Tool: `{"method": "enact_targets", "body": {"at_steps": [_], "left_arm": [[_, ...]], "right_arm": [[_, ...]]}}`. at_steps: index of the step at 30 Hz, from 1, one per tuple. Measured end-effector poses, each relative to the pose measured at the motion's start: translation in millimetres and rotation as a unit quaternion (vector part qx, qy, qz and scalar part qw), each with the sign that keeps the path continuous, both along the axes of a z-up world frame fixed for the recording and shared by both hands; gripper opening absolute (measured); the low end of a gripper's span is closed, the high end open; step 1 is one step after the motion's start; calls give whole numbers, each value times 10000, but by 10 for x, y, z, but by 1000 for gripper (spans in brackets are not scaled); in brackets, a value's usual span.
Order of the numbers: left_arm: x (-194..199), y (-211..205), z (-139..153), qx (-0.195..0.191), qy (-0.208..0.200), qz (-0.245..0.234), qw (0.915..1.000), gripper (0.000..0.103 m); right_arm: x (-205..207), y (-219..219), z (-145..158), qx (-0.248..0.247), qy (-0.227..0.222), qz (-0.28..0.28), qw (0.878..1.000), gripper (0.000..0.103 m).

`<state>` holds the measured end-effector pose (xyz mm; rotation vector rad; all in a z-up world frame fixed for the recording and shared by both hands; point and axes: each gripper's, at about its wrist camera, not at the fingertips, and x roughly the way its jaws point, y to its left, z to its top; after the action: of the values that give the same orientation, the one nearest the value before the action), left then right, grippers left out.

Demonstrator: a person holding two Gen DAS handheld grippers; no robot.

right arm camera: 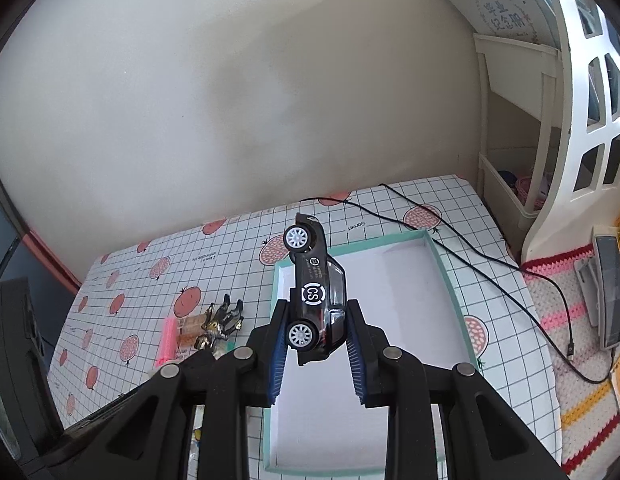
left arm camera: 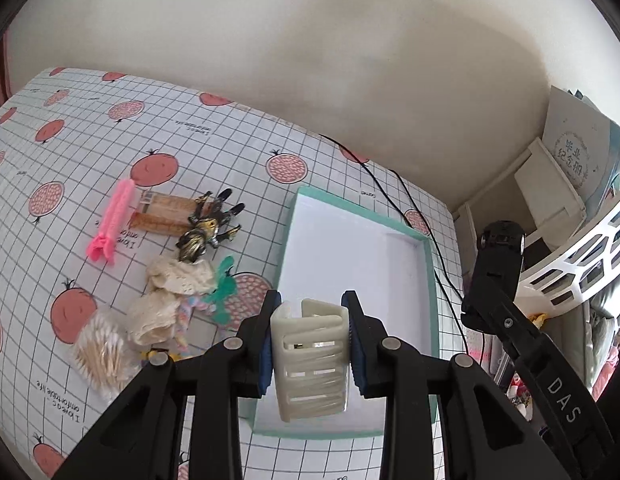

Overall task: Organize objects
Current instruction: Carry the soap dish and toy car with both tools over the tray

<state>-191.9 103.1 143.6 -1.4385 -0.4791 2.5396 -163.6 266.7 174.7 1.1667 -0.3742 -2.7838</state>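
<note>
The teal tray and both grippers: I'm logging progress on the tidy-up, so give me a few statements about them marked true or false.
1. The left gripper is clamped on a cream hair claw. True.
2. The right gripper is empty. False: it grips a black toy car.
3. The teal tray already holds several items. False: its white floor shows bare.
4. A pink clip lies on the tablecloth, outside the tray. True.

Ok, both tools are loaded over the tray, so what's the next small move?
Probably lower the left tool and release the cream plastic hair claw into the teal-rimmed white tray: it hangs over bare floor there, while the right tool holds the black toy car.
</note>
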Motion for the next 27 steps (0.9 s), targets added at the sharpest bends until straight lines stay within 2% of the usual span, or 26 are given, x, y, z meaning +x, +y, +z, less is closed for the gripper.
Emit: {"method": "enact_targets", "body": {"at_steps": [5, 9, 19, 27], "left_arm": [[-286, 174, -125, -56, 90, -161, 9998, 32], [-431, 366, -231, -196, 182, -334, 9991, 32], [-777, 607, -789, -241, -177, -539, 9981, 32], [-840, 653, -993, -400, -283, -573, 9972, 32]], "right_arm": [[-276, 89, -188, 283, -133, -74, 9995, 29], [-493, 205, -436, 288, -298, -122, 9991, 29], [-871, 288, -1194, 381, -975, -99, 9945, 29], [-941, 258, -1427, 308, -1222, -99, 9920, 29]]}}
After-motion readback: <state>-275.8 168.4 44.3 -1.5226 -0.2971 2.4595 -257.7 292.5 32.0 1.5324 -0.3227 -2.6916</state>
